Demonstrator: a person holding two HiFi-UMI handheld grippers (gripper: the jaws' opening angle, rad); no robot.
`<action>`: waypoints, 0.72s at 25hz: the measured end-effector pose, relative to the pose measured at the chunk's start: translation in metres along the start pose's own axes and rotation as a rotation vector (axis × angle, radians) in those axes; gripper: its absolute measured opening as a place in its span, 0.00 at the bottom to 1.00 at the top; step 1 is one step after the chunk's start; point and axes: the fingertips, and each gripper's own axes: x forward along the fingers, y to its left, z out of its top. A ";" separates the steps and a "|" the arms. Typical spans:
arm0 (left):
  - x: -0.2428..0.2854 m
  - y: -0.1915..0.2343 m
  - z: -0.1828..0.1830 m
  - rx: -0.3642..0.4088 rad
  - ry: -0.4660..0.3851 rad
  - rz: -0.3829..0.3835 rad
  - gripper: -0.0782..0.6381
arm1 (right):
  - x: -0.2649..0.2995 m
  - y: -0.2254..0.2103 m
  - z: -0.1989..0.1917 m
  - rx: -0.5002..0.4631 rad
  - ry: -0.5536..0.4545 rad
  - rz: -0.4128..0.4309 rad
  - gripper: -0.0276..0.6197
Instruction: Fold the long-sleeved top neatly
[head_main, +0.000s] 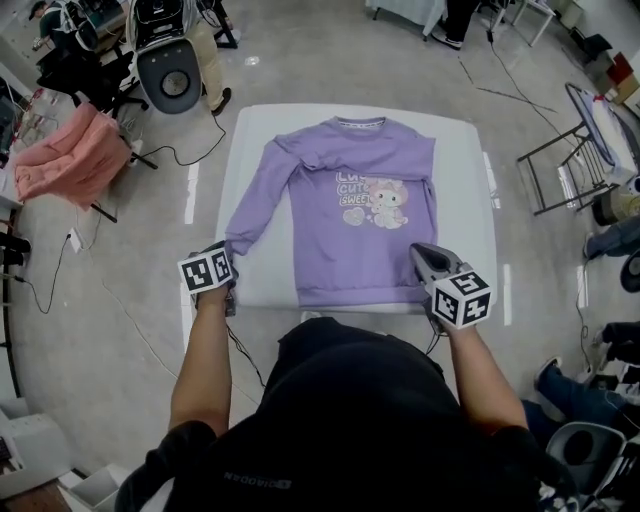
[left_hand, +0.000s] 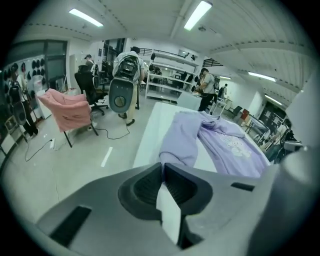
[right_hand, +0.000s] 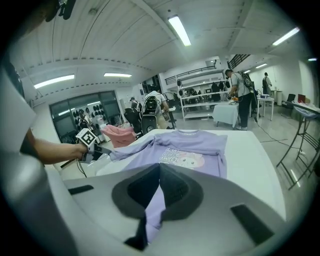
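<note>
A purple long-sleeved top with a cartoon print lies face up on the white table. One sleeve is folded across the chest, while the other stretches toward the table's near left corner. At that corner my left gripper is closed on the sleeve cuff, its tips meeting at the cuff's edge. My right gripper is at the near right corner of the hem and is shut on it. Purple fabric shows between its closed jaws. The right gripper view also shows the left gripper at the sleeve end.
A pink cloth is draped over a chair left of the table. A grey machine stands beyond the table's far left corner. Cables trail across the floor. At the right are a folding rack and people's legs.
</note>
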 end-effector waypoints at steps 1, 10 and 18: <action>-0.007 0.012 0.008 0.002 -0.013 0.008 0.14 | 0.001 -0.001 0.003 -0.003 -0.009 0.001 0.05; -0.054 0.087 0.106 0.167 -0.015 0.005 0.14 | 0.023 0.017 0.027 -0.045 -0.030 0.059 0.05; -0.088 0.027 0.213 0.397 -0.046 -0.169 0.14 | 0.039 0.027 0.033 -0.045 -0.030 0.055 0.05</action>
